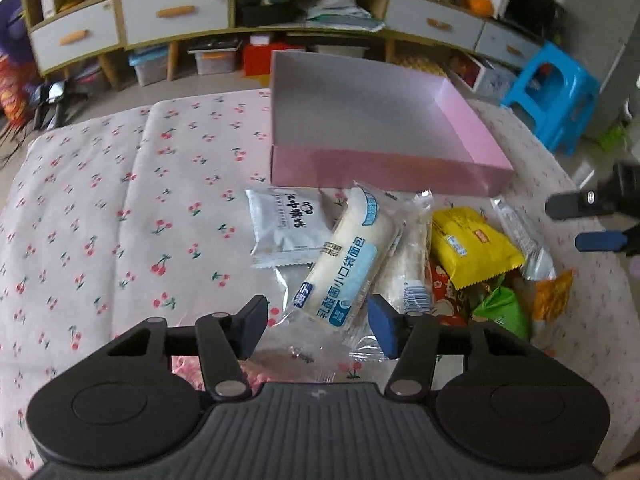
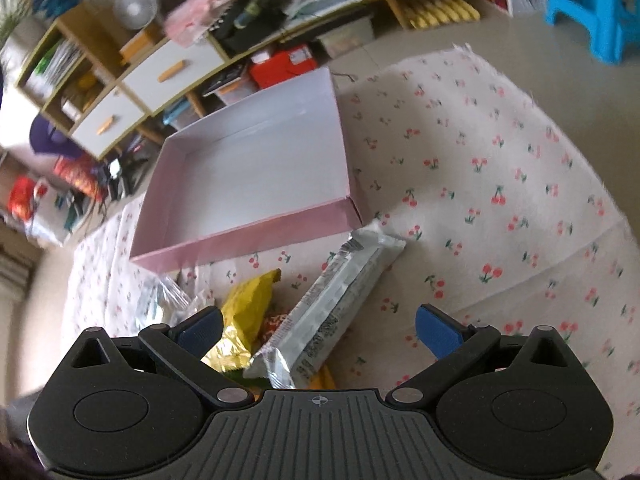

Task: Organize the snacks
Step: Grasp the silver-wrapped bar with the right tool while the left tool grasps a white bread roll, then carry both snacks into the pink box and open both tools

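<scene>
Snacks: a loose pile of wrapped packets lies on the cherry-print cloth just in front of the pink box, none of them inside it.
Pink box: shallow, lidless, pale inside; it sits on the cloth beyond the pile, its near wall facing the packets.
Bread roll packet: a long white-and-blue wrapper lies on top of the pile, angled, its near clear end reaching between the left tool's fingers.
White pouch: a flat pouch with dark lettering sits just left of the bread roll, partly under it.
Yellow packet: crinkled wrapper to the right of the bread roll, also seen in the right wrist view.
Silver bar: a long silver wrapper lies diagonally beside the yellow packet, its far end close to the box corner.
Green and orange packets: small wrappers, green and orange, at the right edge of the pile.
Left tool: fingers spread apart on either side of the bread roll wrapper's end, gripping nothing.
Right tool: fingers wide apart above the yellow packet and silver bar, holding nothing.
</scene>
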Demonstrator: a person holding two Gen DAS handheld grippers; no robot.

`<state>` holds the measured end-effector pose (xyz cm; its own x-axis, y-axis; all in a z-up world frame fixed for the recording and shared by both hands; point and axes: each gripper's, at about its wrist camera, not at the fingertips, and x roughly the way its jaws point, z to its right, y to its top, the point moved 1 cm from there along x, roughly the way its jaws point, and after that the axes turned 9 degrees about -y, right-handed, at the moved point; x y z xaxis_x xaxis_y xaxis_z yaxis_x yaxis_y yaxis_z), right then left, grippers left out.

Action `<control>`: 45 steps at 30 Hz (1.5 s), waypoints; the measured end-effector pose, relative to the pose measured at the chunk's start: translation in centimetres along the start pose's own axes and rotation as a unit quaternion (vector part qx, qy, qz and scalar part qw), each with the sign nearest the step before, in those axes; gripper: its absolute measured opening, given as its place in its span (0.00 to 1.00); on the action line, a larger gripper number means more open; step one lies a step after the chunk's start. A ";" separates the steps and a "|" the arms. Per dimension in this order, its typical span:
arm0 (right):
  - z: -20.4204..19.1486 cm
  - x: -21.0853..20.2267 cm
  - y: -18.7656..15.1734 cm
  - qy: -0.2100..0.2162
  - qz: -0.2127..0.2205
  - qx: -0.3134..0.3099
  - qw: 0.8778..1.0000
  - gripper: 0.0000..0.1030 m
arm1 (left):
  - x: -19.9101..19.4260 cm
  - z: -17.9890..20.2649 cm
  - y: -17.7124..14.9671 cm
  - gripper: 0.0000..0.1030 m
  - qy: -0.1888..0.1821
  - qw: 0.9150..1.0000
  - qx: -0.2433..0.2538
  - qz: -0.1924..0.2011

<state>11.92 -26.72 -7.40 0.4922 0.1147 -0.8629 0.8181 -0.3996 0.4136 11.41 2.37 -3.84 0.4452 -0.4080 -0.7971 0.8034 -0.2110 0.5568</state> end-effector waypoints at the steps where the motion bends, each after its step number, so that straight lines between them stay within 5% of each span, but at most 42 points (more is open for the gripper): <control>1: 0.0 0.2 0.0 0.000 -0.004 0.009 1.000 0.99 | 0.5 -0.2 -0.1 0.50 0.010 1.000 0.003 -0.013; 13: 0.8 3.4 -0.2 -0.028 -0.051 0.088 0.994 0.86 | 3.0 -1.0 0.7 0.49 0.023 0.999 -0.025 -0.028; 20: 1.1 4.7 -0.9 -0.034 -0.067 0.114 0.991 0.80 | 2.9 -0.6 0.9 0.36 0.021 0.999 -0.023 -0.022; 29: 1.2 4.4 -1.1 0.006 -0.077 0.131 0.988 0.37 | 2.0 -1.3 0.9 0.23 0.011 0.998 -0.058 -0.021; 45: 2.2 2.3 -0.9 0.037 -0.056 0.144 0.987 0.33 | 0.8 -1.7 0.7 0.15 -0.016 0.994 -0.111 -0.018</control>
<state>11.63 -28.09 -10.36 0.4328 0.2338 -0.8707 0.7549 -0.6219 0.2082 13.02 3.45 -4.45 0.4049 -0.4333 -0.8052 0.8875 -0.0258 0.4601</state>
